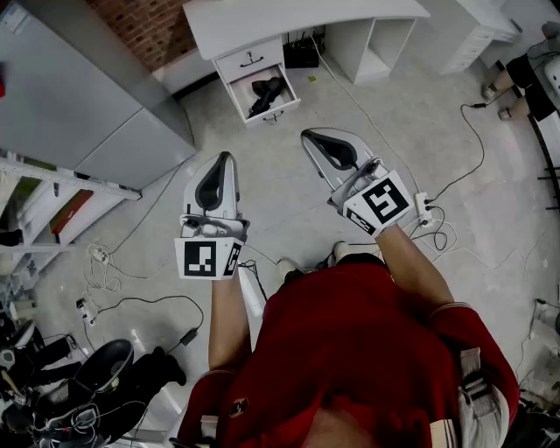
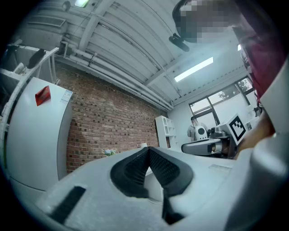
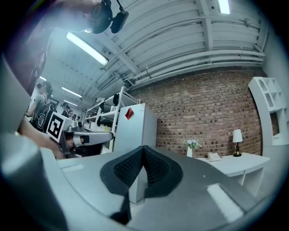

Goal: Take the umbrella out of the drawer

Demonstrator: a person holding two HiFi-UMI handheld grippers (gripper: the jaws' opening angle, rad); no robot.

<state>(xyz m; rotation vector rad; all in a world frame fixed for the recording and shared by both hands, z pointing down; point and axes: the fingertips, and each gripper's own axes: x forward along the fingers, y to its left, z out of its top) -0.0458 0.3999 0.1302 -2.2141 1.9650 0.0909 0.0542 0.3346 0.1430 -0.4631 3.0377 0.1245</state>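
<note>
Left gripper (image 1: 225,160) and right gripper (image 1: 308,136) both hover with jaws clenched, empty. The umbrella (image 1: 265,94) sits in the open drawer (image 1: 274,113) under the bench (image 1: 289,19).

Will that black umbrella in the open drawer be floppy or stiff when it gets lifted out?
Probably a bit of both. The umbrella looks folded and lumpy, so its cloth would likely sag and shift when gripped. It lies slanted across the drawer, so it may catch on a wall coming out. It fits inside, so it is likely light.
</note>
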